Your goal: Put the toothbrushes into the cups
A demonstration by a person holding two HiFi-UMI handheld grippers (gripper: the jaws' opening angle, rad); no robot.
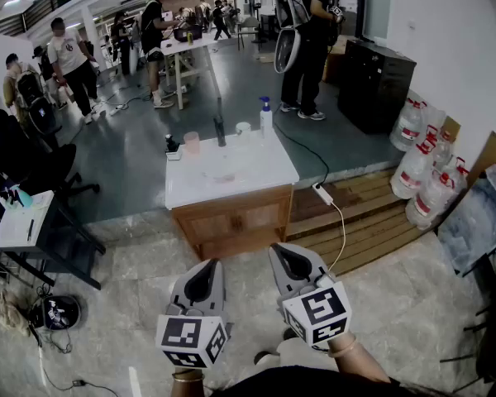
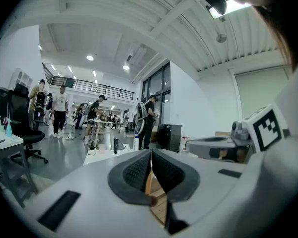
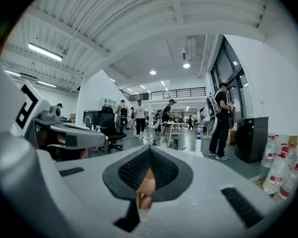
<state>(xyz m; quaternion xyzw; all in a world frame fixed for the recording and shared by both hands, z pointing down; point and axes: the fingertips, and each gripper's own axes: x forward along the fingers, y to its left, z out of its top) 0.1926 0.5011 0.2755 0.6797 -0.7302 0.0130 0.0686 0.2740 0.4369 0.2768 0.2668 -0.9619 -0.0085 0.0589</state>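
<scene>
Two clenched, empty tools, left gripper (image 1: 208, 268) and right gripper (image 1: 284, 255), hang low, well short of the table (image 1: 260, 176). Pink cup (image 1: 192, 142) stands near its far left corner, white cup (image 1: 243, 128) at the far edge, pump bottle (image 1: 266, 116) at the far right corner. Toothbrushes are too small to pick out.

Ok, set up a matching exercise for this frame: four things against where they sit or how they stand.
Things:
1. pump bottle
2. pink cup
3. water jugs
4. left hand-held gripper

Place or state:
a. jaws together, nothing held
b. back right of the counter
c. on the floor by the right wall
d. back left of the counter

Pairs: 1-b, 2-d, 3-c, 4-a
</scene>
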